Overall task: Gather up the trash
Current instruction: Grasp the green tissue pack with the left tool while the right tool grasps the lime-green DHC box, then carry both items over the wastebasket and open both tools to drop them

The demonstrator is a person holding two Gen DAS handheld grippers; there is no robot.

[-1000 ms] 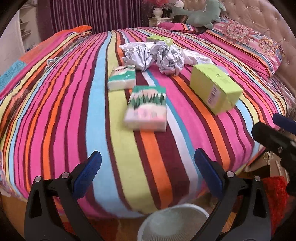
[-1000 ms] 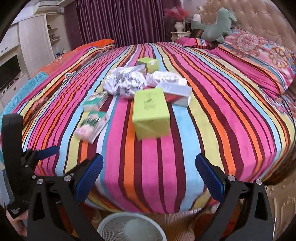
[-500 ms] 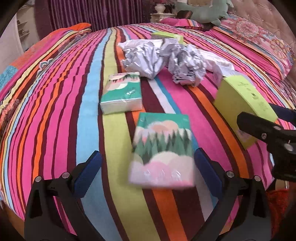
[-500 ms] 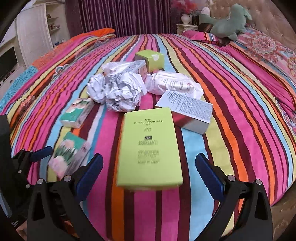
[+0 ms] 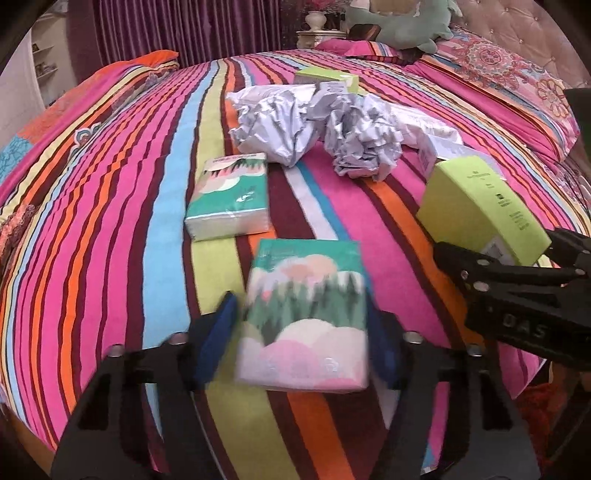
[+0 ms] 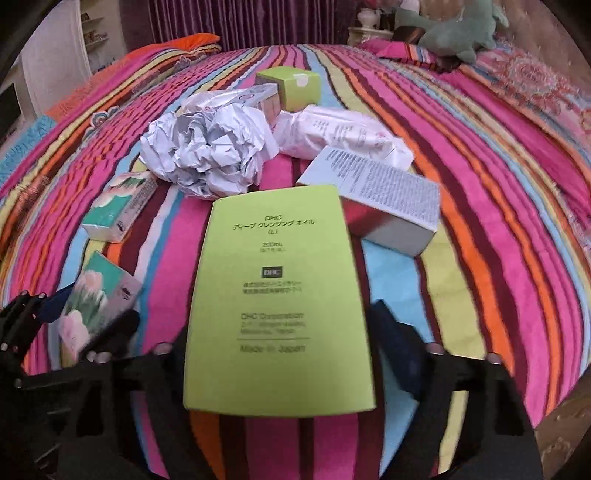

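Observation:
On the striped bed lie a green-and-pink tissue pack [image 5: 304, 321], a second tissue pack [image 5: 229, 197], crumpled white paper [image 5: 280, 122], a lime-green DHC box [image 6: 277, 306] and a white printed box [image 6: 384, 201]. My left gripper [image 5: 303, 343] has closed in on the near tissue pack, blue pads at both its sides; the frame is blurred. My right gripper [image 6: 280, 354] straddles the lime-green box, its fingers at the box's sides. The lime box also shows in the left wrist view [image 5: 480, 210], with the right gripper on it.
A small lime-green box [image 6: 290, 86] and a white plastic wrapper [image 6: 340, 133] lie further back. Pillows [image 5: 506, 77] and a green plush toy [image 5: 399, 22] sit at the headboard on the right. Purple curtains hang behind the bed.
Both grippers moved forward from the bed's foot over the trash. The left one's fingers narrowed around the near tissue pack; the right one's closed in beside the lime-green box.

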